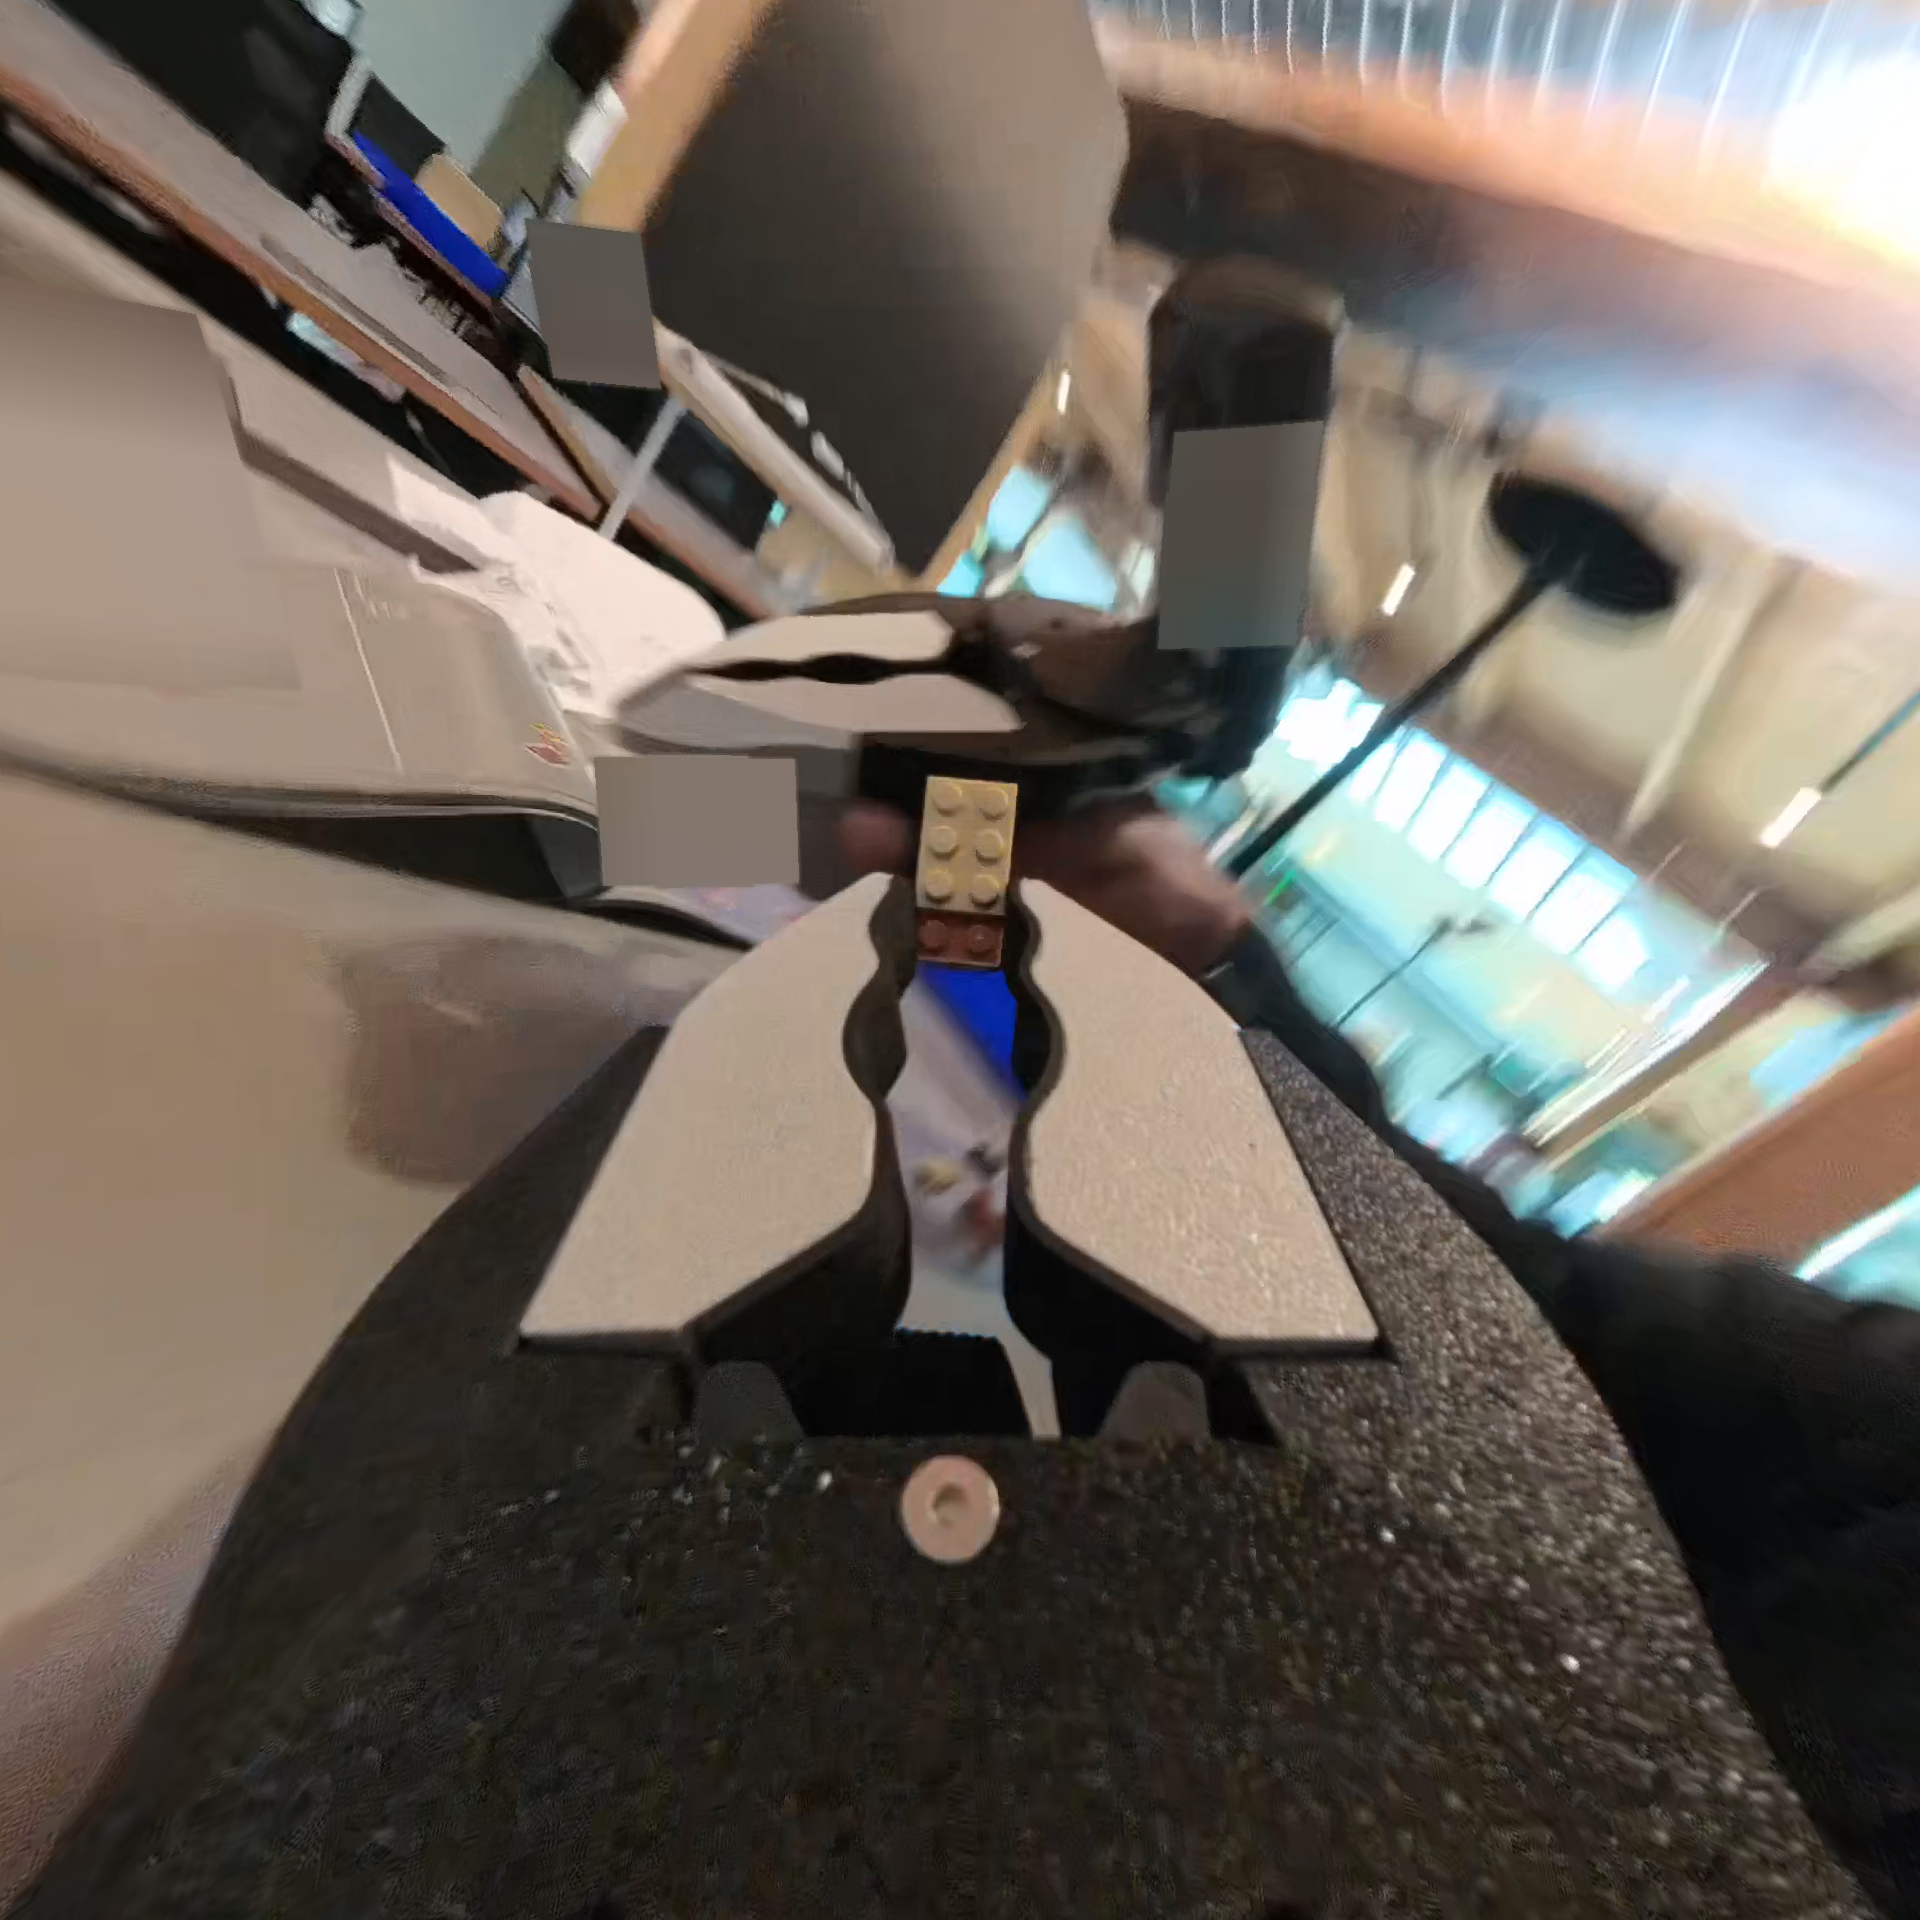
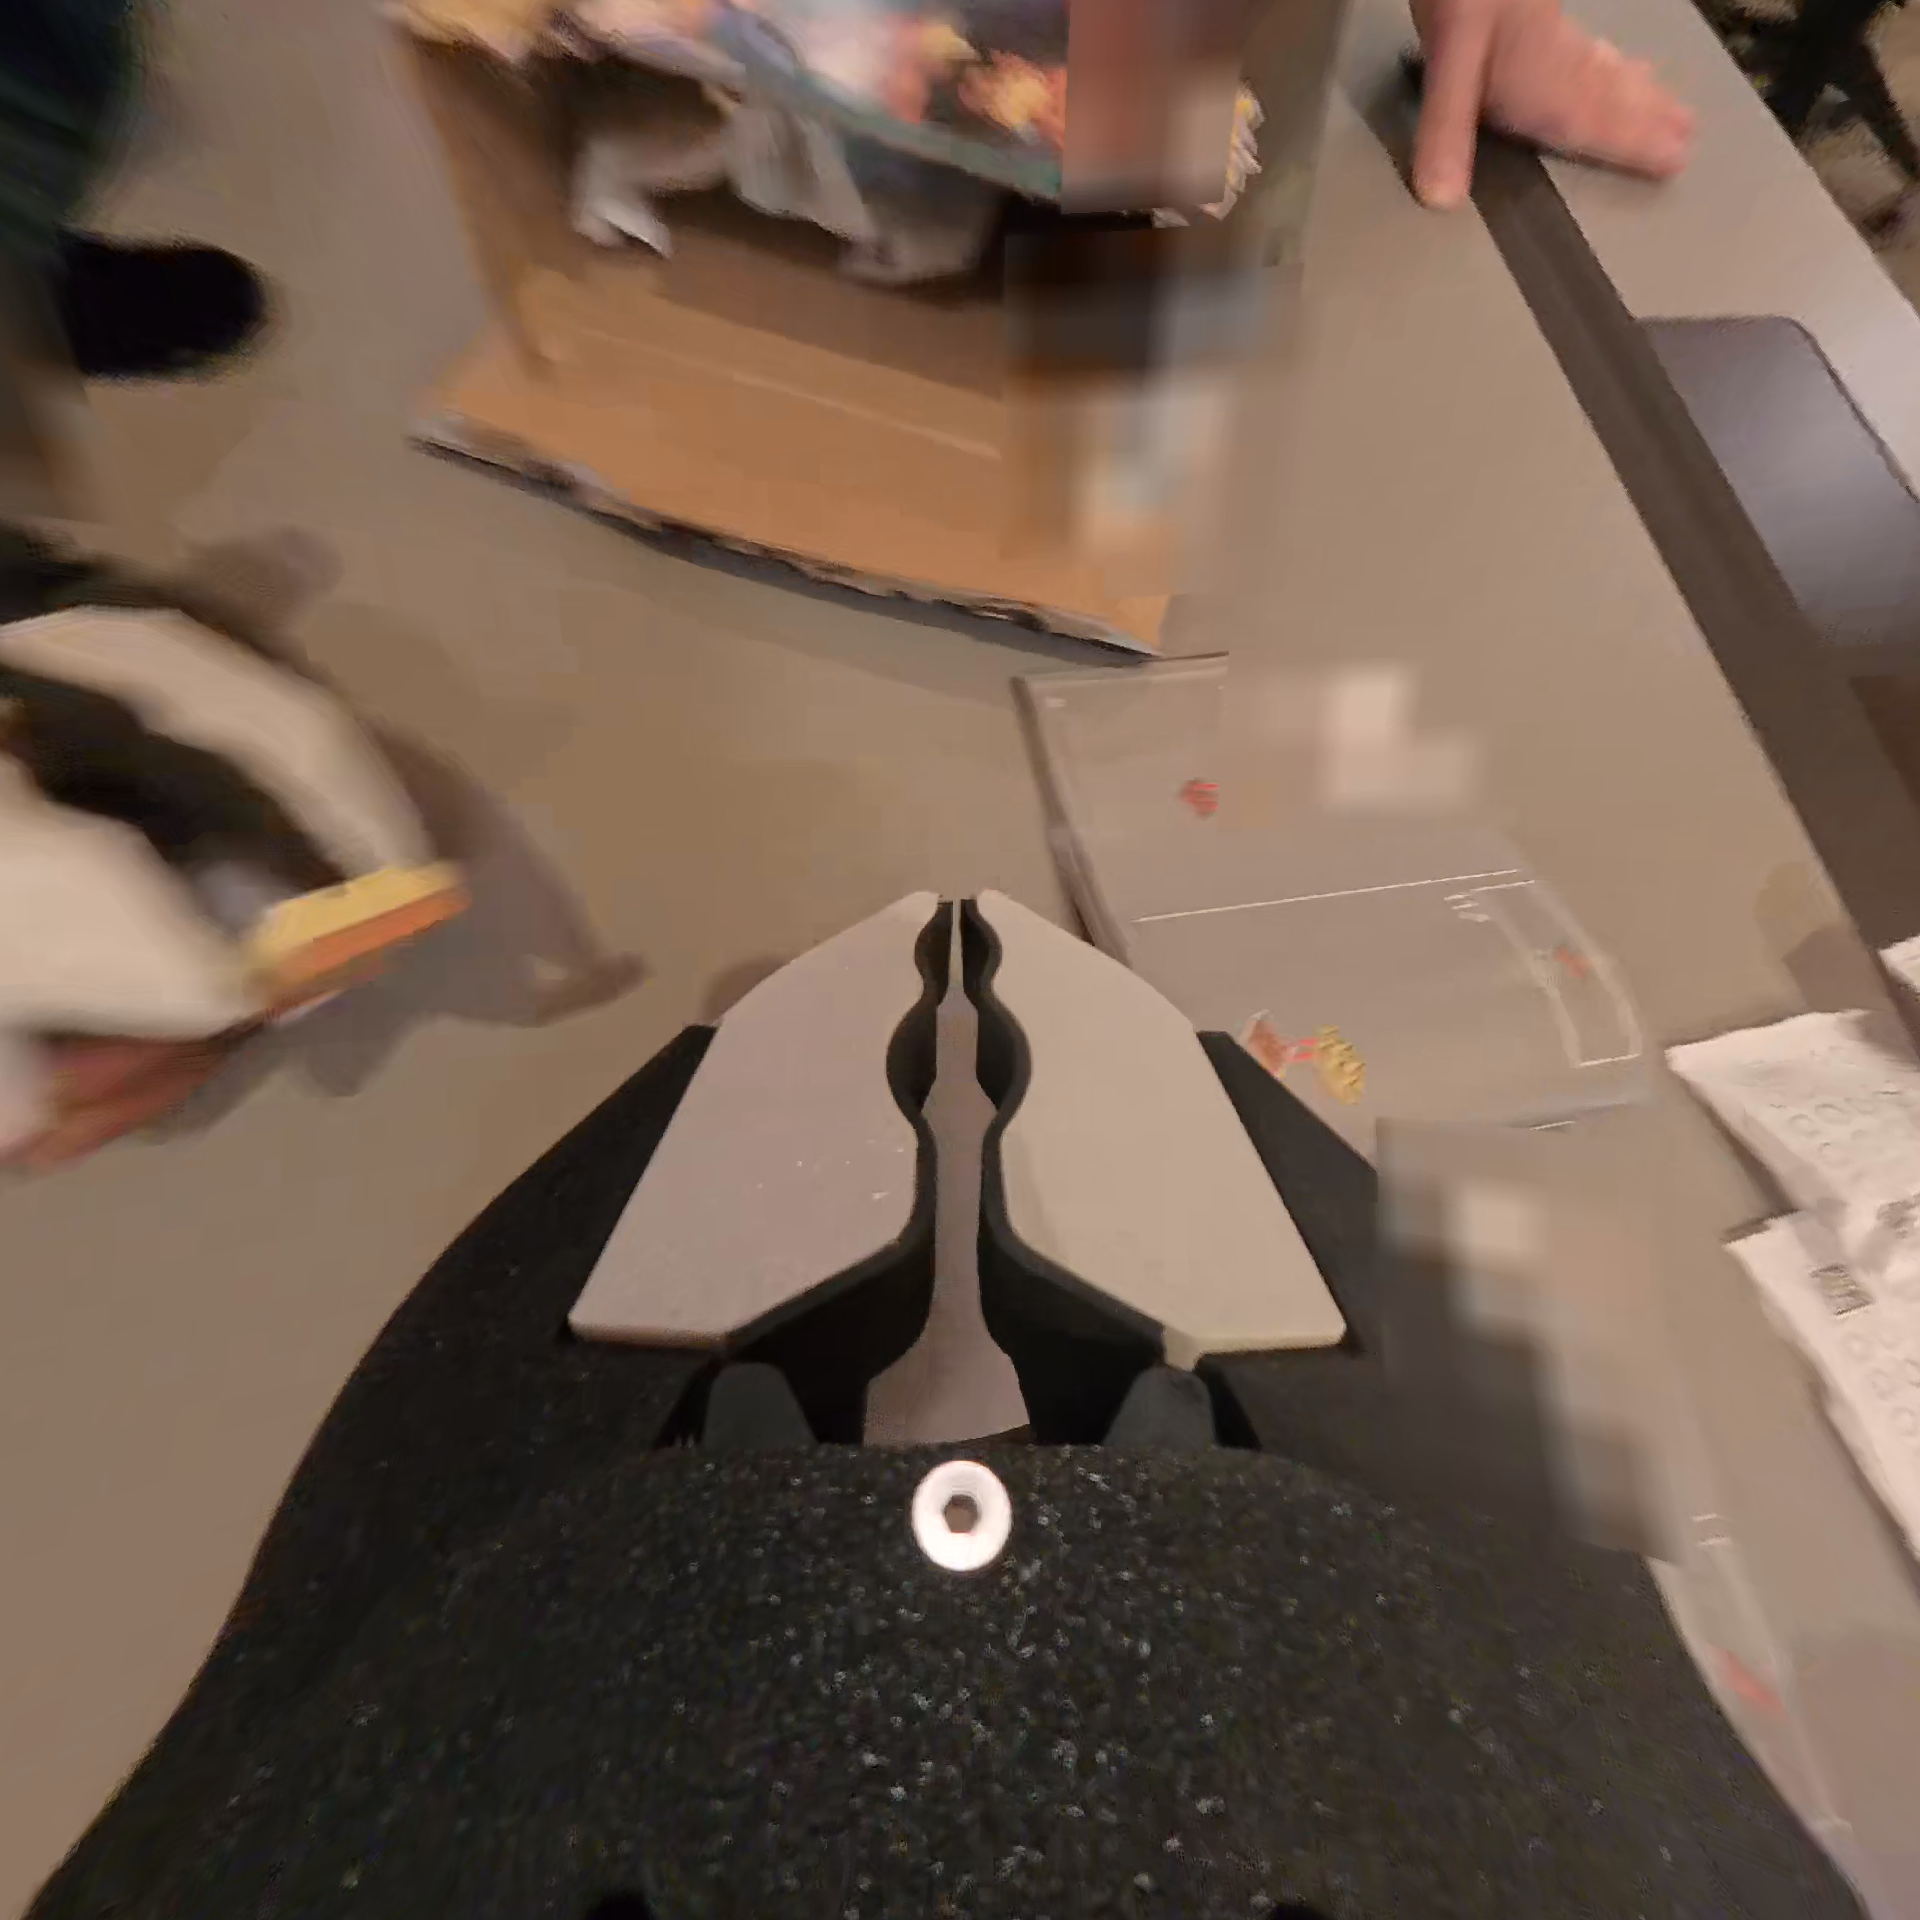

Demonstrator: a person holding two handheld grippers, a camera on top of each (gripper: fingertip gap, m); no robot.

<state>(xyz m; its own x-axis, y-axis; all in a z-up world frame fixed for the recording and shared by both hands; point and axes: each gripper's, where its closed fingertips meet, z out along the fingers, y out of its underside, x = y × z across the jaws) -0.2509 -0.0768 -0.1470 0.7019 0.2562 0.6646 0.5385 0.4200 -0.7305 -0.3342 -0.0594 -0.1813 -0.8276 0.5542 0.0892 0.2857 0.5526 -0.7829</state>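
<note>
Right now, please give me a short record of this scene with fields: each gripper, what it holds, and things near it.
left gripper: closed on a stacked toy-brick piece, tan on top, brown below, sticking out past the tips
right gripper: fingers together, nothing visible between them
surface: grey table
near right gripper: open booklet; flattened cardboard box
also seen: a person's hand on the table edge
image quality: motion-blurred

Between the pale grey fingers (image 1: 769,1091) sits a cream studded brick (image 1: 968,840) on a reddish-brown brick (image 1: 960,938); the gripper bodies are speckled black; brown cardboard (image 2: 790,457) lies on a grey-beige table (image 2: 727,748); a grey booklet (image 2: 1330,894) bears red and yellow marks.
</note>
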